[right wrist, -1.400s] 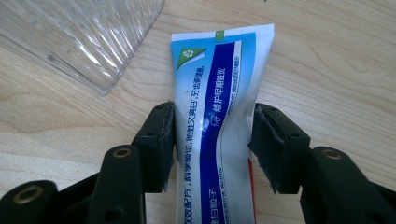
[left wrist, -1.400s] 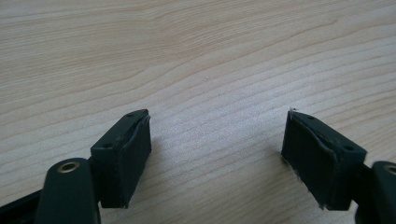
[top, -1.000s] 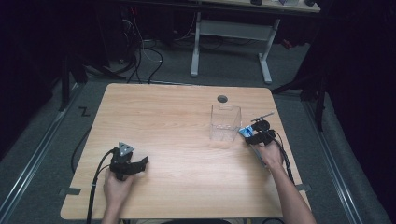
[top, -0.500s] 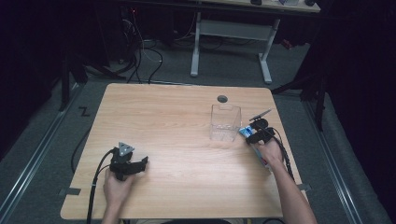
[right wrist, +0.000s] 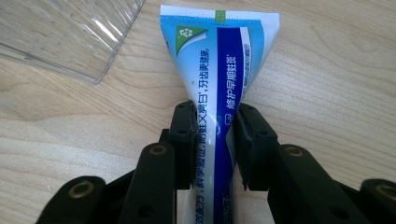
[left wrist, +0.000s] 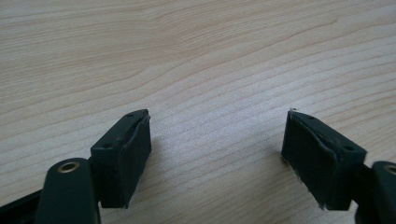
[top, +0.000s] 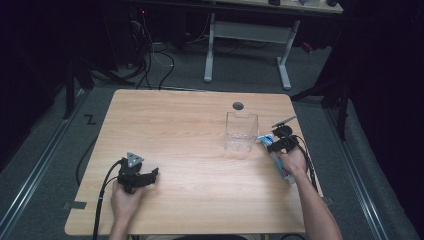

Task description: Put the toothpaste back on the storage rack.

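Your right gripper [right wrist: 212,140] has its jaws clamped on a blue-and-white plastic toothpaste tube [right wrist: 219,74], lower centre of the right gripper view. The tube has a flat crimped end pointing away, a white band with blue Chinese print, a dark blue stripe and a small green leaf logo near the crimp. It lies on the light wooden tabletop [top: 175,125], right of centre in the high view, just beside a clear plastic rectangular box [top: 241,131]. Your left gripper [left wrist: 217,154], lower left in the high view, has its jaws wide apart over bare wood.
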`<state>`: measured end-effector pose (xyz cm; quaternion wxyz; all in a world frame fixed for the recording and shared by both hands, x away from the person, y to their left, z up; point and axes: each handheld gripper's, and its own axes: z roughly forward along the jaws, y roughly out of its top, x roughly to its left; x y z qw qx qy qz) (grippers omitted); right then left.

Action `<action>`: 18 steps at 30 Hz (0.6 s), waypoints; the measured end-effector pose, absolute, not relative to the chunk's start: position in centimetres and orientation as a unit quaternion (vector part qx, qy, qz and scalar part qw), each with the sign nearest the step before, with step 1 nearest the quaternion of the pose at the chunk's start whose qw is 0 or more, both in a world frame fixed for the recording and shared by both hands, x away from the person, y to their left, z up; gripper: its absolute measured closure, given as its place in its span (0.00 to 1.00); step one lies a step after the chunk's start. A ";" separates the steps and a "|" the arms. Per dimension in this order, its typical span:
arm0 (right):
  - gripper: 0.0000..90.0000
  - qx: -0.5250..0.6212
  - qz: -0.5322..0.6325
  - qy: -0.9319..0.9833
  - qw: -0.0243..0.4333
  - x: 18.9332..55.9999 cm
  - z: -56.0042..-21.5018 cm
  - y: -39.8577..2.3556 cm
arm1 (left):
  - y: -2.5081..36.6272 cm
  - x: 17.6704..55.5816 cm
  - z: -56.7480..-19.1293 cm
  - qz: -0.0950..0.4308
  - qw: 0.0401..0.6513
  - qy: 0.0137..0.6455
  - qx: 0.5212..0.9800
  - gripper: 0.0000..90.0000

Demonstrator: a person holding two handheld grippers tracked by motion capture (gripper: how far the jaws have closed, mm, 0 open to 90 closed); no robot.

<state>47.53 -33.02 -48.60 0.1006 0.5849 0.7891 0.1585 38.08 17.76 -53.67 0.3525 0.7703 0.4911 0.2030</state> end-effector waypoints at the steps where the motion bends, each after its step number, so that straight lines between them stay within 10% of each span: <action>1: 0.79 0.584 0.158 0.790 0.100 47.5 -48.6 -33.1 | 17.8 38.1 -53.7 0.203 0.352 0.491 0.770 0.27; 18: 0.81 0.579 0.204 0.784 0.094 46.4 -46.7 -34.1 | 17.8 38.1 -53.7 0.203 0.352 0.491 0.771 0.27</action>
